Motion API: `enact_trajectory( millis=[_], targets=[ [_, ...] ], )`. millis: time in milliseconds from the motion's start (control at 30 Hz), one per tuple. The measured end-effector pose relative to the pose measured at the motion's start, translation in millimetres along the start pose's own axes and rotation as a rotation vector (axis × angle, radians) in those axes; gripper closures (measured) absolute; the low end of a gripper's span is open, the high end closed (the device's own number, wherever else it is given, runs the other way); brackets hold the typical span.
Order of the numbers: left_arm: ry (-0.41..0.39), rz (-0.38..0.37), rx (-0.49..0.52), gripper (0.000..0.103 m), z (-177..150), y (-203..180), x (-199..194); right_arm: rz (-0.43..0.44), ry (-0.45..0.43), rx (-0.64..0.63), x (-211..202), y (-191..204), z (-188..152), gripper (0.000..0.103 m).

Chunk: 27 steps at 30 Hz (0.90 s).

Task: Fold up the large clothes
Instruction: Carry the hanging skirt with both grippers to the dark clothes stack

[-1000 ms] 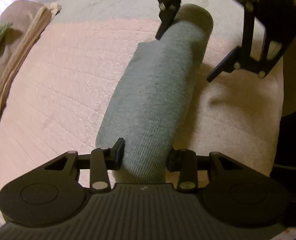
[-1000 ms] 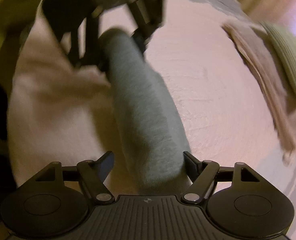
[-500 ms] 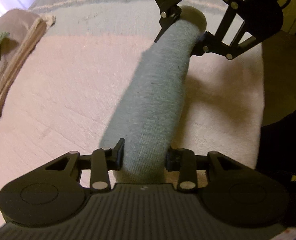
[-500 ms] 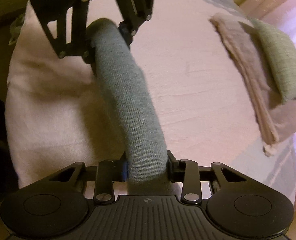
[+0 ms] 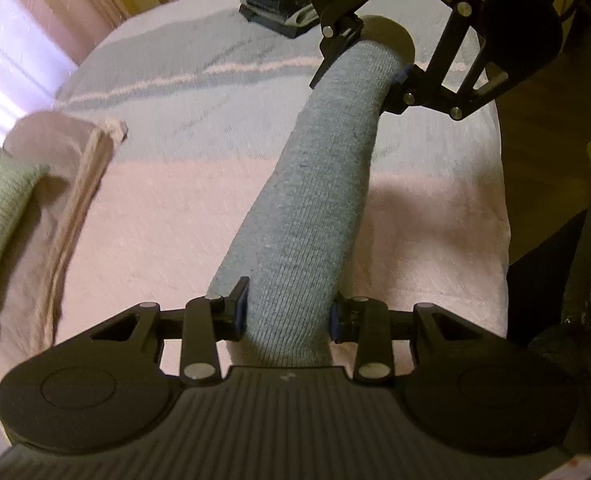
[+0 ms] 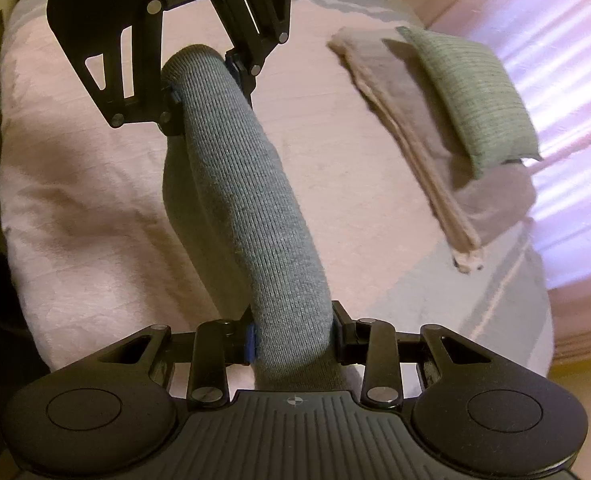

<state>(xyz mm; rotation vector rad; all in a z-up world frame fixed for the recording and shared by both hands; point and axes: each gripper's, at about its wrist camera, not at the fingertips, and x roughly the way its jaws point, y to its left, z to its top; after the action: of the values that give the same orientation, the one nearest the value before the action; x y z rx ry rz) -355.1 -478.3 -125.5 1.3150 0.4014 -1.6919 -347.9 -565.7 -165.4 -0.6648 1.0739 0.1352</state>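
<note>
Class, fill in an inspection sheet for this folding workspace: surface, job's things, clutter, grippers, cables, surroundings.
Surface: pink quilted bedspread with grey stripes at one end.
Job's things: grey-blue knitted garment, folded into a long band, lifted and held at both ends.
Clutter: folded beige cloth with a green knitted piece on top, near the bed's far side.
Grippers: left gripper and right gripper both shut on the garment.
Cables: nothing seen.
Surroundings: bright curtained window beyond the bed.

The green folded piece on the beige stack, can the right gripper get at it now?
Probably not yet: the right gripper is shut on the grey garment, though nothing blocks the way to the green piece.
</note>
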Motion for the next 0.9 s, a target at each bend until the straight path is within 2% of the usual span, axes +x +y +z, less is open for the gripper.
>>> enact_trajectory(
  millis=[300, 433, 633, 800, 900],
  targets=[
    [-0.063, -0.031, 0.136, 0.071, 37, -3, -4, -0.073, 0.062, 0.107, -29, -7, -25, 0.071],
    [-0.118, -0.065, 0.223, 0.071, 78, -5, 0, -0.116, 0.109, 0.192, -52, -24, -56, 0.071],
    [-0.232, -0.069, 0.362, 0.071, 175, -12, 6, -0.239, 0.164, 0.259, -93, -76, -126, 0.071],
    [-0.299, -0.062, 0.431, 0.071, 286, -18, 24, -0.308, 0.169, 0.298, -118, -137, -207, 0.071],
    [-0.315, -0.059, 0.439, 0.071, 360, -18, 50, -0.329, 0.162, 0.291, -124, -190, -271, 0.071]
  ],
)
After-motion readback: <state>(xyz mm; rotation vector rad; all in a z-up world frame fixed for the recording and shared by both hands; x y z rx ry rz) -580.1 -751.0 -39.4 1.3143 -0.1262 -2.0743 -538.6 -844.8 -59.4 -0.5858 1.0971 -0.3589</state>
